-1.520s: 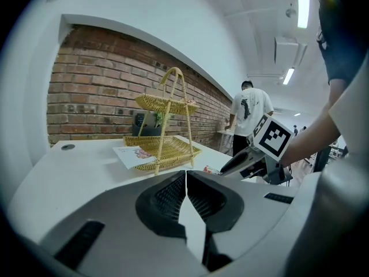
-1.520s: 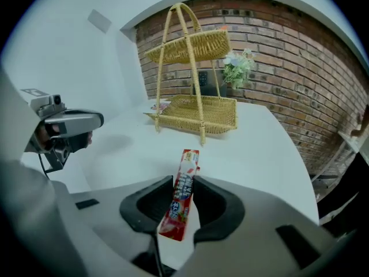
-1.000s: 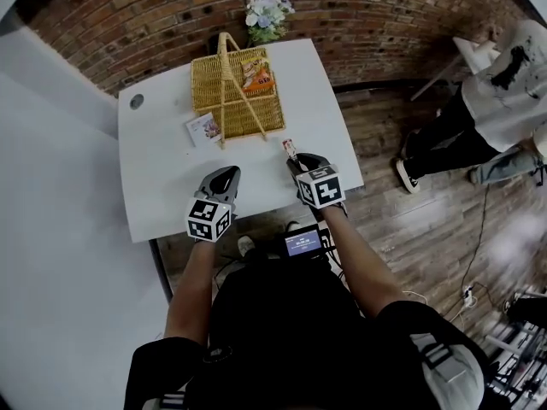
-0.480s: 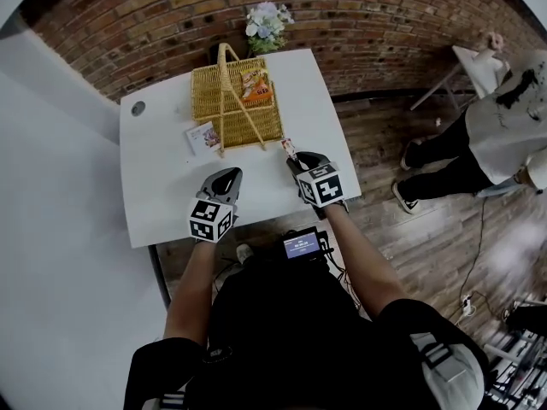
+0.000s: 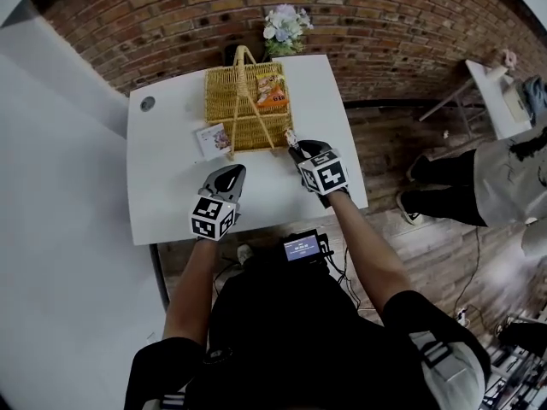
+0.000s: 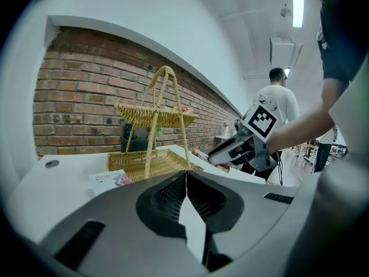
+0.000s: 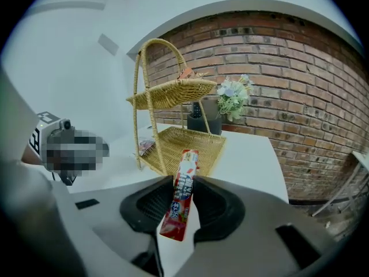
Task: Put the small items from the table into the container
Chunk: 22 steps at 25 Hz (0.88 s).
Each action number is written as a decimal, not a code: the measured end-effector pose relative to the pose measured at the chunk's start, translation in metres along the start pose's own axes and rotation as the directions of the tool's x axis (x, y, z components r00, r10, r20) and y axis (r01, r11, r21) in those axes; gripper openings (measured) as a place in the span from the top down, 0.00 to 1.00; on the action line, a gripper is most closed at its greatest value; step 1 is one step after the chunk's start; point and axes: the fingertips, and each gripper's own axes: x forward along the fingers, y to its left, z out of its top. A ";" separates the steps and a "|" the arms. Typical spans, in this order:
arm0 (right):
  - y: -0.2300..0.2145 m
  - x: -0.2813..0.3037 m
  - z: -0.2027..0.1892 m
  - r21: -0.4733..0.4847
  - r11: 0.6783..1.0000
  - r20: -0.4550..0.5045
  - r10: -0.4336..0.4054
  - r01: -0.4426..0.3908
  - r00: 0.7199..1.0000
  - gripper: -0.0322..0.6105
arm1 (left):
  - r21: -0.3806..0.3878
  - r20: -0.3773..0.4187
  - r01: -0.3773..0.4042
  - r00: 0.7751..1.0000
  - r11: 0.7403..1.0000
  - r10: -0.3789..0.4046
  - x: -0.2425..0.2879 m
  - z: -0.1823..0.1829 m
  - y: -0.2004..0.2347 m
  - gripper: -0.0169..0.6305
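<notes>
You are mid-carry with one item. Your right claw (image 5: pixel 296 150) is pinched on a red stick-shaped snack packet (image 7: pixel 185 169), held near its middle and standing almost upright. It sits just right of centre in the head view, just short of the near right corner of the wicker basket (image 5: pixel 224 101). Your left claw (image 6: pixel 186 180) is closed with nothing in it and hovers over the white tabletop (image 5: pixel 171 186) left of centre. The next move looks like taking the packet over a basket tray, past the tall handle, and only then parting the jaws. One flat printed sachet (image 5: pixel 212 139) lies on the tabletop just left of the basket, likely the next pick. The head view flattens the basket and shows an orange snack bag (image 5: pixel 272 94) already inside. The right gripper view shows two tiers, a wide lower tray and a smaller upper one under the handle. Only the left gripper view shows the left jaws meeting, with your right claw in mid-air at the right of the frame.
</notes>
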 end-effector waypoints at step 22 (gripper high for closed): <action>-0.006 0.058 0.012 -0.063 0.996 -0.082 0.060 -0.065 0.995 0.77 | -0.094 -0.017 -0.048 0.999 0.994 0.046 -0.006 -0.017 0.028 0.96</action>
